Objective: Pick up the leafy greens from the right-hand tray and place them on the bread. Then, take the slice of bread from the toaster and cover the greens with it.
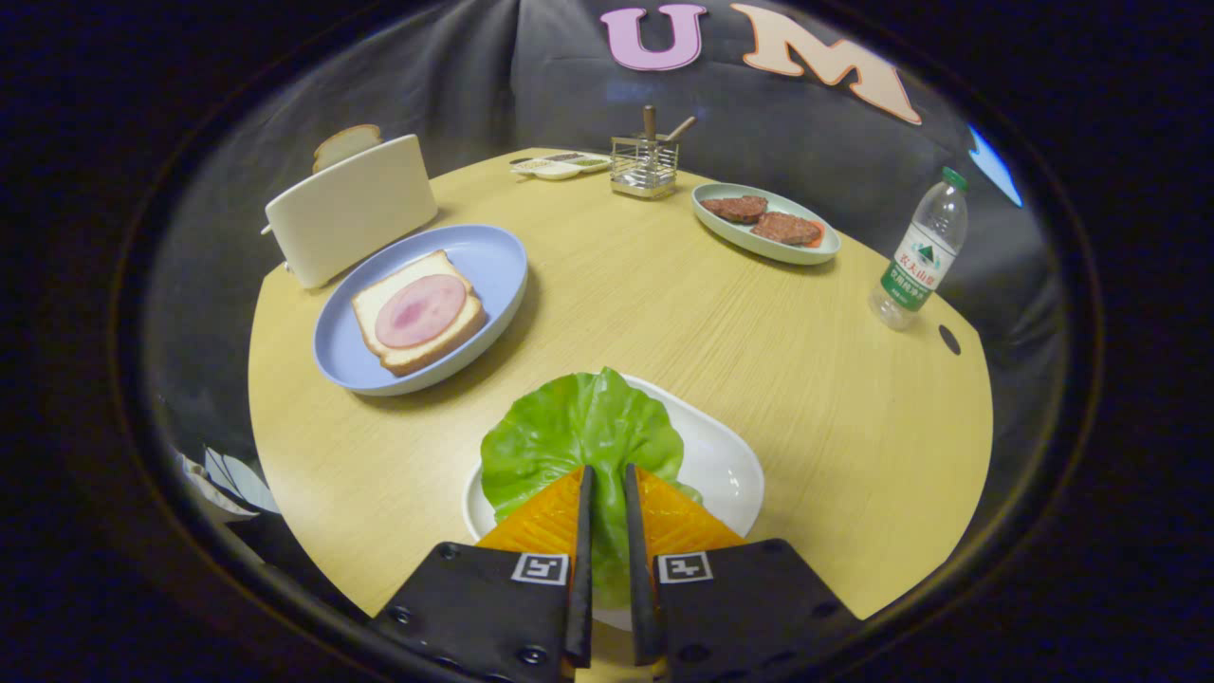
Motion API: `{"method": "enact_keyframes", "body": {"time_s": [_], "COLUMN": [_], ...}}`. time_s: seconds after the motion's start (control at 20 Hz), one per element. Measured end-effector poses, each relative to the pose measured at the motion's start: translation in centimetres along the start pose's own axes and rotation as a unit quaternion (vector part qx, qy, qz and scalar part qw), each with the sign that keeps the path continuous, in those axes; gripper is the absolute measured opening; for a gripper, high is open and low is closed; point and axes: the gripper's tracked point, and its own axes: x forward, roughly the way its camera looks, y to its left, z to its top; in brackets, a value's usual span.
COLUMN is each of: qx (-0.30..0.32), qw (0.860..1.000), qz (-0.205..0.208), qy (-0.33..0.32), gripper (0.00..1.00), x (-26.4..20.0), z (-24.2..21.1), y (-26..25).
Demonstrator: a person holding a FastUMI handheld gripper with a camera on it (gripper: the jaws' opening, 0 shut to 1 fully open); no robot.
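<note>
I was on step 1 of the job: getting the leafy greens (579,432). The hand-held gripper (607,479) had its 2 fingers pulled in close, with just a thin gap between them. The near edge of the green leaf sat in that gap, so I judged that the fingers were pinching it. The leaf lay on the white tray (726,465) right under the fingers, and most of it spread out just ahead of them.

The next move, I thought, was to lift the leaf up off the tray and carry it over to the bread (417,318). That bread lay on the blue plate (493,261), beyond the fingers and off to the left, with a round pink slice of ham (420,310) on top. The leaf looked thin and floppy, so a slow lift seemed best, or it could slip out.

The toaster (351,209) stood just behind the blue plate, with 1 slice of bread (346,142) poking out of its top. That slice was for later.

Farther back on the worktop (616,304) I saw a green plate with 2 meat patties (766,226), a wire holder (643,166) and a small dish (560,164). A water bottle (918,254) stood well off to the right. Nothing stood between the leaf and the blue plate.
</note>
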Motion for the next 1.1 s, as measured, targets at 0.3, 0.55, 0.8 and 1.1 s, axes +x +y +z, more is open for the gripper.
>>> {"method": "enact_keyframes", "body": {"time_s": [0.3, 0.55, 0.8, 1.1], "qx": [-0.003, 0.007, 0.013, 0.007], "qw": [1.000, 0.999, 0.998, 0.996], "qz": [-0.009, -0.019, -0.029, -0.025], "qy": [-0.015, -0.035, -0.056, -0.085], "gripper": [0.20, 0.20, 0.20, 0.20], "x": [-1.6, -3.4, -5.1, -6.1], "z": [1.1, 2.6, 4.7, 8.4], "y": [1.0, 1.9, 3.1, 5.9]}}
